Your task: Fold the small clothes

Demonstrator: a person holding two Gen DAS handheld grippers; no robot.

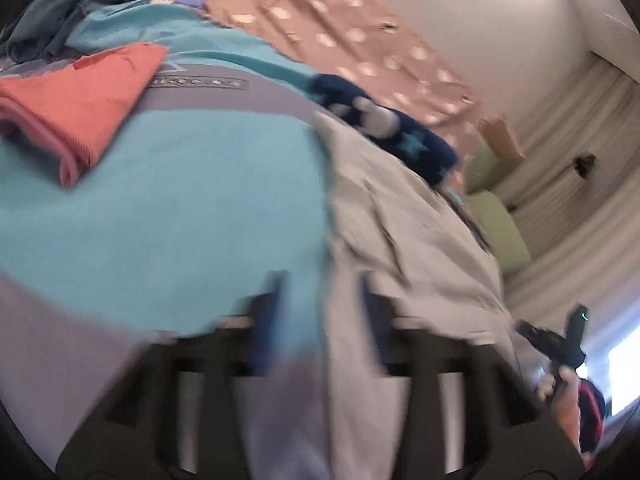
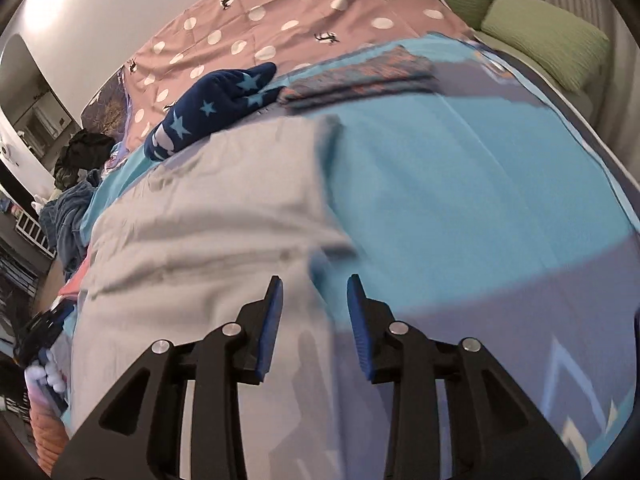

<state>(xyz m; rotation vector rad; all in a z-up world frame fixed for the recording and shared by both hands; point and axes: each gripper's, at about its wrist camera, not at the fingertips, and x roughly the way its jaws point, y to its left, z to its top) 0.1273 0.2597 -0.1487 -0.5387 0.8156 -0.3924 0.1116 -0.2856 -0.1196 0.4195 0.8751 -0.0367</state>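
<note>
A pale grey garment (image 1: 400, 220) (image 2: 208, 216) lies spread and creased on the turquoise and grey bed cover (image 1: 160, 208) (image 2: 460, 184). My left gripper (image 1: 324, 312) is blurred and low over the garment's left edge. Its jaws stand apart, with that edge running between the fingers and neither pad pressing on it. My right gripper (image 2: 314, 304) is open over the garment's right edge, where grey cloth meets turquoise cover between its blue pads (image 2: 268, 328). Neither gripper holds anything.
A folded coral garment (image 1: 80, 108) lies on the cover. A navy star-print piece (image 2: 212, 108) (image 1: 384, 120) and a folded patterned piece (image 2: 360, 72) lie beyond the grey garment. Behind them are dotted pink bedding (image 2: 280, 28), green pillows (image 2: 548, 36) and a blue heap (image 1: 72, 0).
</note>
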